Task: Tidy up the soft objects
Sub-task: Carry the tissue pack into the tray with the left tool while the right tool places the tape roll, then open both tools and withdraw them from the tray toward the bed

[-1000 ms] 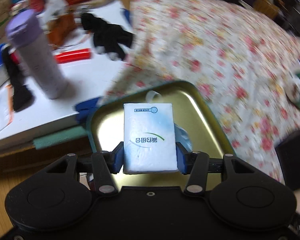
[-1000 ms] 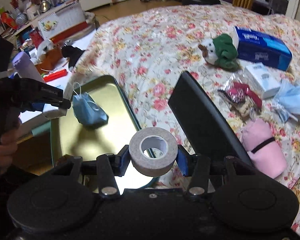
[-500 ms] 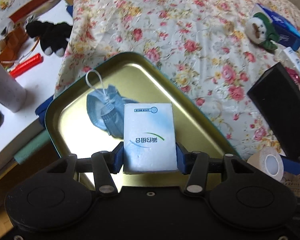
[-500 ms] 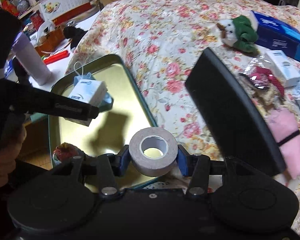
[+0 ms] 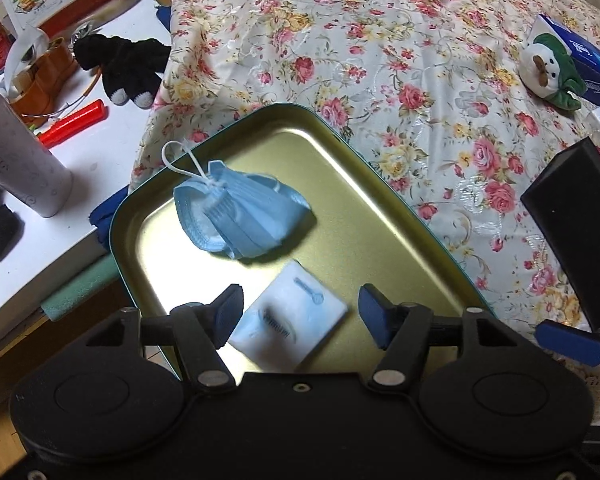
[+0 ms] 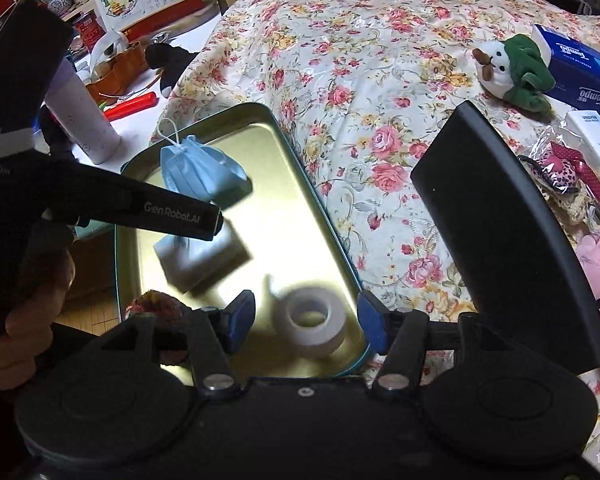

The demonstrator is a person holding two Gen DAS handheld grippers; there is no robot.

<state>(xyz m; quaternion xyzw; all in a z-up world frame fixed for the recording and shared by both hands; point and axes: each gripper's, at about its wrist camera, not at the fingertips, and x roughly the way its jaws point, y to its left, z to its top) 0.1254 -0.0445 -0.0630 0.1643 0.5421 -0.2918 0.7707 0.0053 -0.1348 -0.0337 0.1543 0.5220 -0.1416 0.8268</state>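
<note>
While both claws point steeply down over a gold metal tray (image 5: pixel 400 216) with a teal rim, each is letting go of its load. Seen from its own camera, the left gripper (image 5: pixel 298 312) has its blue pads spread and the jaws are opening; a white tissue pack (image 5: pixel 288 316) sits between them, tilted, with clear gaps on both sides, so nothing is gripped. Just ahead of that claw a crumpled blue face mask (image 5: pixel 244 212) lies in the tray. From the right camera, the right gripper (image 6: pixel 306 320) is likewise opening, its pads apart from a white tape roll (image 6: pixel 312 322) blurred between them, low in the tray's near corner. Well ahead and to the right of this claw, on a floral cloth (image 6: pixel 360 60), rest a small plush toy (image 6: pixel 508 68) with a green hood and a blue tissue box (image 6: pixel 580 68)
</note>
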